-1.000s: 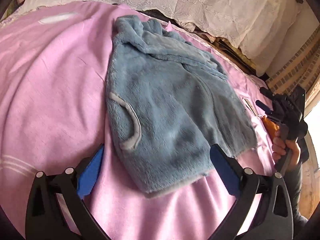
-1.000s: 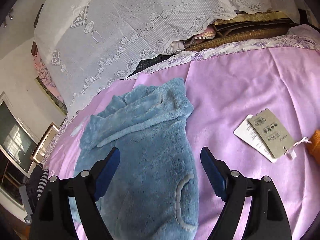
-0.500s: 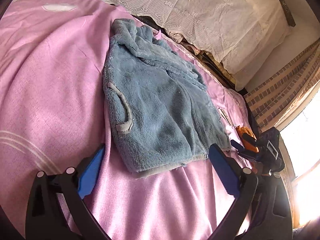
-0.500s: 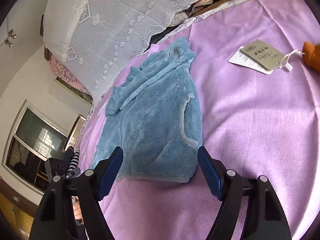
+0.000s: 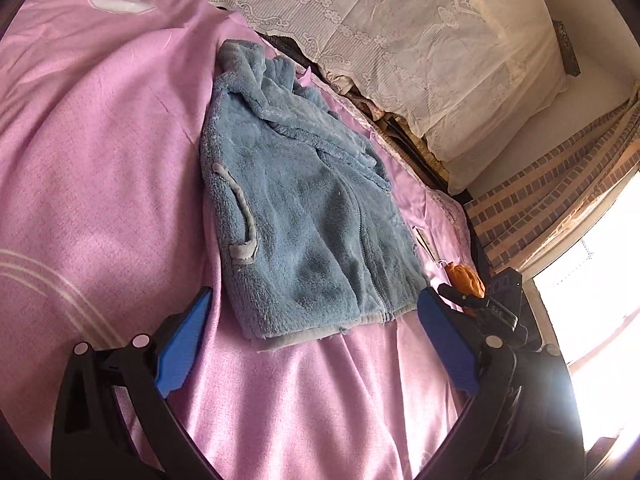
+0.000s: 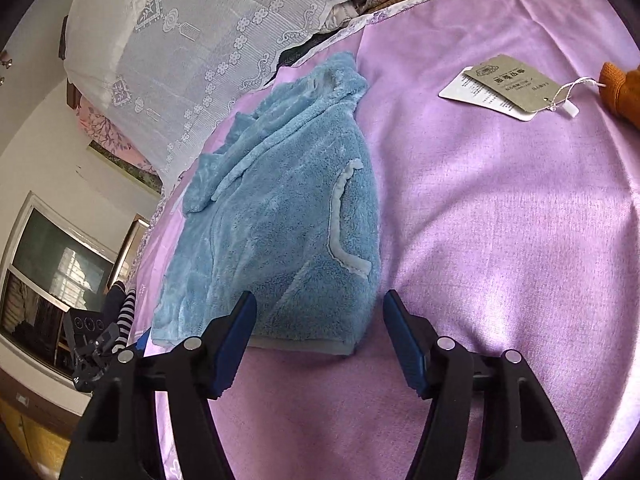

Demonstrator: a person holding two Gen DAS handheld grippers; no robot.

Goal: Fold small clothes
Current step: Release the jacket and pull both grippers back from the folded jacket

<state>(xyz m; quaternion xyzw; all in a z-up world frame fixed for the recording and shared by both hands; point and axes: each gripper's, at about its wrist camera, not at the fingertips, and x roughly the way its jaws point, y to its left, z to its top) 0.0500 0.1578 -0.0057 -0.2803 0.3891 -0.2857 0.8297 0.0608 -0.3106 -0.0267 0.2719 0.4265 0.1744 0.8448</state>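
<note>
Blue fleece jacket lies flat on the pink bed, hem nearest. Left gripper and right gripper hover at its near hem, jaws wide and empty; best pinch both hem corners evenly before folding away.

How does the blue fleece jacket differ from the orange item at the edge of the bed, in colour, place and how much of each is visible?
The jacket is blue; the orange item is orange. The jacket lies spread near the middle of the pink sheet and shows whole; the orange item sits at the frame edge, mostly cut off. Paper tags are strung to the orange item, not the jacket. Both rest on the sheet.
</note>
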